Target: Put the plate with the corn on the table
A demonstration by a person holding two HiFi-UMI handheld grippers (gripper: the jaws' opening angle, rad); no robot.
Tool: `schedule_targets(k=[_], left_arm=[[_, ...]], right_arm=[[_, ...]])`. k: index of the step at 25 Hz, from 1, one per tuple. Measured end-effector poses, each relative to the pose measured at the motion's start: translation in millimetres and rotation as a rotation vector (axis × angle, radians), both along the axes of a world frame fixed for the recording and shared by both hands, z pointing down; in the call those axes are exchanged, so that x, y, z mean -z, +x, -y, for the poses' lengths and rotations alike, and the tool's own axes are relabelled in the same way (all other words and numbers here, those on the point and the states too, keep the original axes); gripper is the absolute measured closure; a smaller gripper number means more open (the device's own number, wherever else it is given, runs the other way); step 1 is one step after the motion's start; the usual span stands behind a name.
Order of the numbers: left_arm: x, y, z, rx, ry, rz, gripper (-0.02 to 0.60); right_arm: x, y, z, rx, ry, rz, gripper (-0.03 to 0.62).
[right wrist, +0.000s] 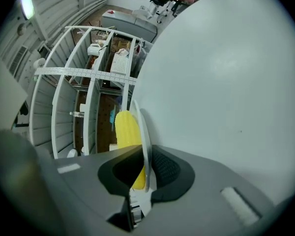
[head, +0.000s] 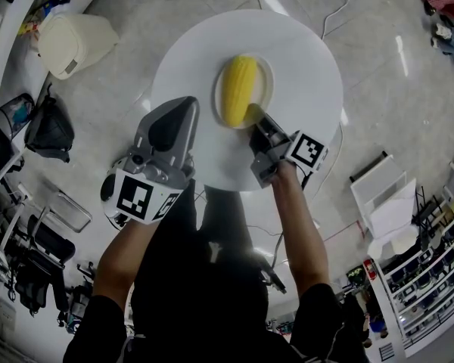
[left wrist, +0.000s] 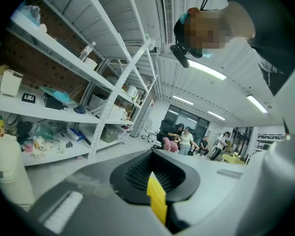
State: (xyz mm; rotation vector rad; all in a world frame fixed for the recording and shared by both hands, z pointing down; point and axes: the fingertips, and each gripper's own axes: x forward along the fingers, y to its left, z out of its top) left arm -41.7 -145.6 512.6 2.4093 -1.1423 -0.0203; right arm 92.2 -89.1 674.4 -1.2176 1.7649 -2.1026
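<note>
**Down and level, my right jaws slack**

Plainly the small round white plate [head: 266, 72] lies flat on the round white table [head: 306, 59], a little towards my side of the middle. The yellow cob of corn [head: 238, 89] lies lengthwise on it, one end pointing at me. My right gripper [head: 255, 121] reaches in from the near edge of the table and meets the plate at its near rim, beside the cob's near end. Looking along that gripper's own jaws, I see the thin white rim standing edge-on between the two black pads. The cob is on one side of the rim and the bare tabletop on the other. The jaws are parted: a dark gap shows between the rim and the pad on the cob's side. The ribbed pad on the other side seems to stand just off the rim too, though that gap is so thin I would not swear to it. The rim is between the pads, not pinched by them.

My left gripper [head: 172, 123] hangs over the table's near left edge, well apart from the plate. Its jaws are pressed together with nothing held, and a narrow yellow strip [left wrist: 156, 200] shows at the seam between the pads. Its camera looks out over white metal shelving [left wrist: 64, 63] loaded with boxes and bottles. On the grey floor [head: 393, 104] beyond the table stands a cream lidded bin [head: 76, 40], and nearer me a black bag [head: 49, 131].
</note>
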Motion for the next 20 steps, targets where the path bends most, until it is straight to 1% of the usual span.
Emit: schedule_targets(k=[5,10,20], left_arm=[[0,2,-1,-0.002,0.001,0.002,0.581],[-2,6,-4,-0.005,-0.004,-0.001,0.581],[-2,7,-5,-0.011,-0.004,0.000,0.581]], right_arm=[[7,2,9,-0.001,0.054,-0.034,0.536],[8,8,6,-0.020,0.020,-0.124,0.516],[10,13,7,0.007,0.036,-0.252,0.494]])
